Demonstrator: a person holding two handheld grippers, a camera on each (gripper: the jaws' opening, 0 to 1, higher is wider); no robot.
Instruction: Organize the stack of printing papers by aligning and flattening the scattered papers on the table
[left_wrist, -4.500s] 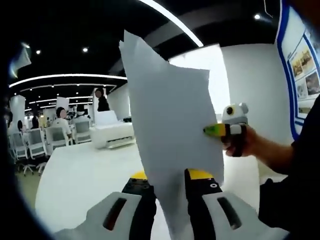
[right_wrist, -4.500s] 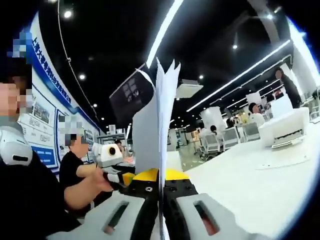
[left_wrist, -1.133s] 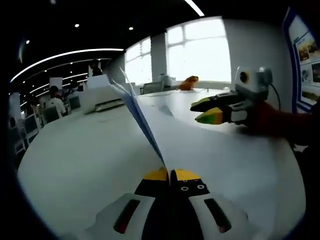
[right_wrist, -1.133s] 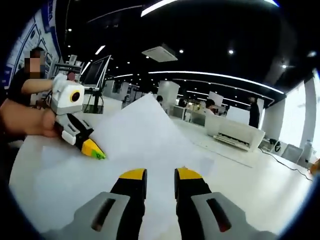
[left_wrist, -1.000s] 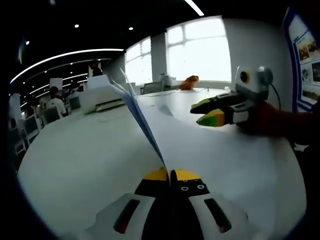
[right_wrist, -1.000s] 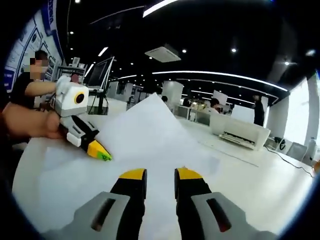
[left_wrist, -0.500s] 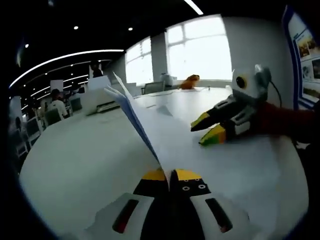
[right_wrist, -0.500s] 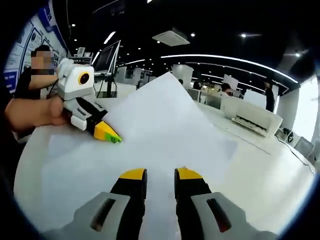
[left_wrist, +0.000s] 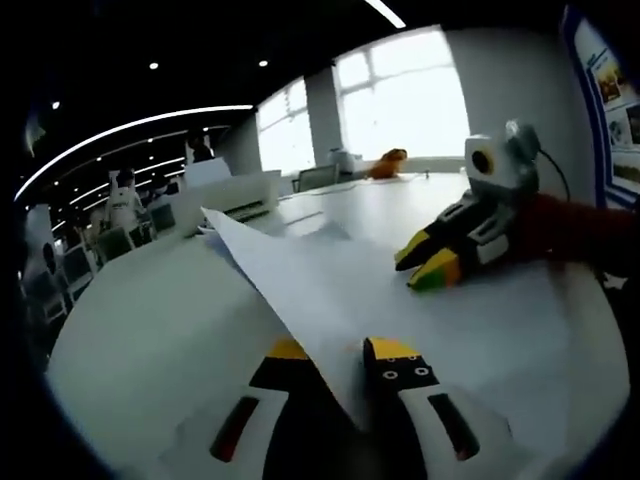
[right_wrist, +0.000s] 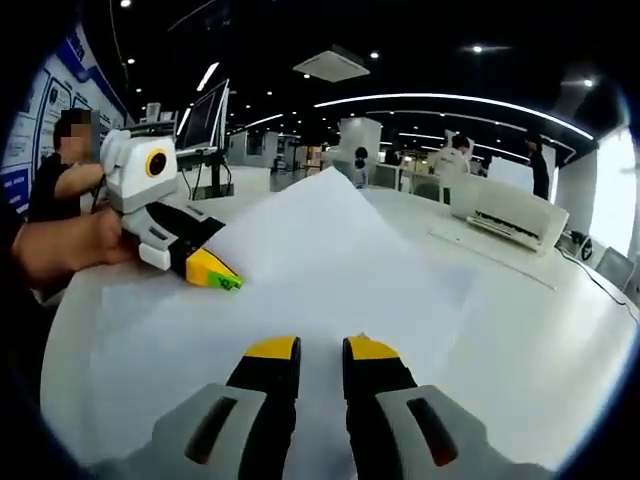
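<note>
On the white table (right_wrist: 560, 330), the papers (right_wrist: 330, 270) lie with one edge lifted between your spread left gripper (left_wrist: 335, 350) jaws; right gripper (right_wrist: 320, 350) jaws also parted above them, so lower flat, press outward evenly.

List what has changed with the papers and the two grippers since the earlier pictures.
The papers, earlier held upright off the table by both grippers, have come down nearly flat. The left gripper, shut on them a second ago, has opened. The right gripper let go earlier and stays open over the sheets. The printer is unmoved.
</note>
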